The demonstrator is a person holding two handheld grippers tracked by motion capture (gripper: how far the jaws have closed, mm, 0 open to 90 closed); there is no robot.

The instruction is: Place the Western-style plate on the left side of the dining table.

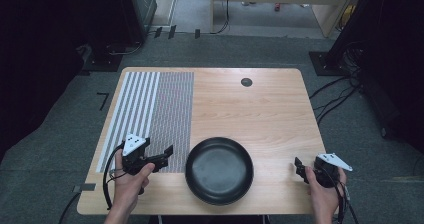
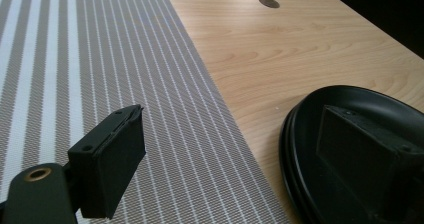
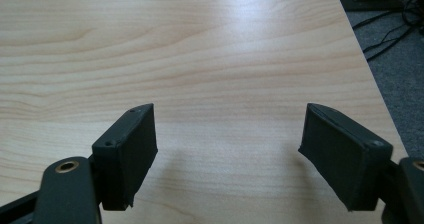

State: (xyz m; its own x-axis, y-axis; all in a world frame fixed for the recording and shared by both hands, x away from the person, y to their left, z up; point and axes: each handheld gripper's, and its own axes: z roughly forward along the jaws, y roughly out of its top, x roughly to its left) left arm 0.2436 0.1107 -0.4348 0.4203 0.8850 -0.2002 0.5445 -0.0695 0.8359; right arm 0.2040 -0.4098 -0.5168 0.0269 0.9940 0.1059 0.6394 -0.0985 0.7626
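A black pan [image 1: 219, 170] sits on the wooden worktop [image 1: 260, 109], in the lower middle of the high view, just right of a striped grey placemat [image 1: 150, 109]. The left claw [image 1: 167, 152], at lower left of that view, points toward the pan's left rim, and its jaws stand apart. In the left gripper view one jaw is over the placemat [image 2: 150, 84] and the other over the pan [image 2: 300, 149]; it seems not to touch the rim, but this is hard to tell. The right claw [image 1: 299, 168], at lower right, is also wide apart over bare wood [image 3: 215, 59], well apart from the pan.
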